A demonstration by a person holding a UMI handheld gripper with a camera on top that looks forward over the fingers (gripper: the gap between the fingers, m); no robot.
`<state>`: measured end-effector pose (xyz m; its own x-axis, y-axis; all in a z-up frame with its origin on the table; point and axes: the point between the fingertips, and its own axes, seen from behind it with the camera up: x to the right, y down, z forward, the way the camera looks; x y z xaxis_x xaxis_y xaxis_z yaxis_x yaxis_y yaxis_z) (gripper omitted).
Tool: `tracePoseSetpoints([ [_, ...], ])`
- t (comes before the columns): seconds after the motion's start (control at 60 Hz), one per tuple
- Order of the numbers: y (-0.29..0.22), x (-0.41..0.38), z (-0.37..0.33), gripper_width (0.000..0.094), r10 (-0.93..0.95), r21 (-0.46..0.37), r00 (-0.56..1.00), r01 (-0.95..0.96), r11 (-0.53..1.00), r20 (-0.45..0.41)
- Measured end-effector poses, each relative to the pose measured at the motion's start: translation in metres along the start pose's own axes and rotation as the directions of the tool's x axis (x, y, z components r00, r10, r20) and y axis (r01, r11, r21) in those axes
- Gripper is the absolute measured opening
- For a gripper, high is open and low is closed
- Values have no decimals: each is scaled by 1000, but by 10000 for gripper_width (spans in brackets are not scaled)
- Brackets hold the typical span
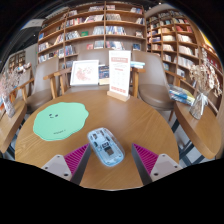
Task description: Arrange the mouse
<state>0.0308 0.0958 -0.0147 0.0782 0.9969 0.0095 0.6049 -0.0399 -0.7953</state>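
A translucent pale-blue computer mouse [105, 146] lies on the round wooden table [150, 125], between my two fingers and slightly toward the left one. My gripper [111, 160] is open, its pink pads [73, 158] set wide to either side of the mouse with a gap at each side. A light green round mouse mat [59, 121] with a drawn face lies on the table to the left, beyond the left finger.
A white sign stand [120, 75] and a propped book [85, 72] stand at the table's far edge. Chairs [155, 82] surround the table. Bookshelves [100, 30] fill the back wall. Other tables with items stand at both sides.
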Motion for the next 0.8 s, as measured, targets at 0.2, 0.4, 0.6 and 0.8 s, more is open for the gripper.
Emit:
tracePoseSetpoints([
  [0.2,-18,8,23,845,-6,1,1000,6,1000,-21],
  [0.4,-28,12,37,837,2,0,1000,-2,1000,-30],
  [0.6,-29,4,38,471,-7,11,1000,7,1000,-22],
  [0.8,-35,1,27,401,-8,-33,999,7,999,-53],
])
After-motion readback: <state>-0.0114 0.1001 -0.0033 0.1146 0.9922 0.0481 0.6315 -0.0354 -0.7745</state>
